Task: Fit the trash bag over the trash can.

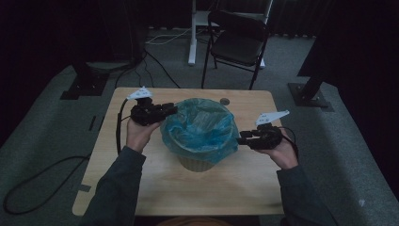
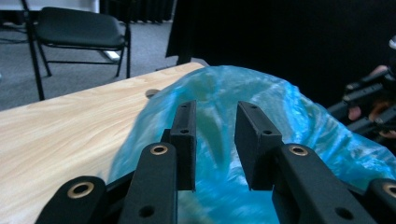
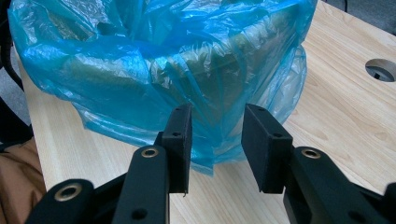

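Bin: round beige wastebasket (image 1: 195, 162) lined with crinkled blue plastic bag (image 1: 200, 125) sits mid-table on your light wooden table (image 1: 155, 188).
Left gripper (image 1: 171, 109): your jaws gape at the bag's rim.
Right gripper (image 1: 241, 140): spread apart, empty, just beside the bag.
Beyond: black folding chair (image 1: 237, 40).

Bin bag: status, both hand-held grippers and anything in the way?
Left hand-held gripper open at the bag's left rim. Right hand-held gripper open at its right side. Bag lines the bin, hem loose. Nothing in the way.

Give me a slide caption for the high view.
A person holds two open grippers, left and right, beside a blue-bagged bin on a table.
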`<state>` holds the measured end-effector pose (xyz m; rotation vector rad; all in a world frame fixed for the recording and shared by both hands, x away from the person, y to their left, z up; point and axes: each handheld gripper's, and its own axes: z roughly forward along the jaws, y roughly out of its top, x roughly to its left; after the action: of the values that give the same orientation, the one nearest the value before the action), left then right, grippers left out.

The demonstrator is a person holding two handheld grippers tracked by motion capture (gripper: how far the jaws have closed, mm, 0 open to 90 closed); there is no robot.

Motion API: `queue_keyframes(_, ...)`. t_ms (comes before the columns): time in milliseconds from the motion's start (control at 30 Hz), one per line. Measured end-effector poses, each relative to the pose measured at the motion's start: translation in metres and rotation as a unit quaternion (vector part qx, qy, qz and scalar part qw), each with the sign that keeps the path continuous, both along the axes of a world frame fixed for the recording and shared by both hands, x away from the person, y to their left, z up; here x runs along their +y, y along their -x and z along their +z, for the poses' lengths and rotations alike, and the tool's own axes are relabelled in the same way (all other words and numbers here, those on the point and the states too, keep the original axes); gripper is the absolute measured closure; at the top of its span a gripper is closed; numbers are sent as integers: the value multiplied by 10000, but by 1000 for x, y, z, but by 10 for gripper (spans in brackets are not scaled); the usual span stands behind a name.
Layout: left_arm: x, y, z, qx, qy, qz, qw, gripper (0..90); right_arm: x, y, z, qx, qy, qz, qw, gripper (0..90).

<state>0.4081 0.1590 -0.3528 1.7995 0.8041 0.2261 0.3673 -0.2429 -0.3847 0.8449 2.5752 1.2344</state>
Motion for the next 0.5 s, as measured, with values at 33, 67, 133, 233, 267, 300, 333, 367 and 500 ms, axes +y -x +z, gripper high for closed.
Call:
queue_keyframes(33,-4,0,2,-11,-52,-56,10000,689,0,0,0,1,-6,6,10000,629)
queue_keyframes(67,-10,-1,5,-68,-141,-123,9998,688,0,0,0,4,-10,12,10000,629)
queue_keyframes(133,-20,-3,11,-123,-215,-258,9994,686,0,0,0,0,-11,29,10000,629)
queue_keyframes(233,-35,-8,17,-143,-368,-443,9982,678,-1,0,0,-11,-32,41,10000,629)
queue_keyframes(267,-41,-10,19,-161,-454,-498,9976,675,-1,1,1,-2,-45,37,10000,629)
queue_keyframes(300,-41,-10,19,-161,-454,-498,9976,673,-1,1,1,-2,-45,37,10000,629)
queue_keyframes(333,-49,-13,21,-155,-561,-627,9963,673,-1,1,1,-1,-51,37,10000,629)
queue_keyframes(367,-55,-15,22,-170,-661,-713,9951,667,-1,1,0,0,-54,41,10000,629)
queue_keyframes(500,-78,-18,24,-343,-1005,-976,9895,665,-1,1,-1,5,-72,54,10000,629)
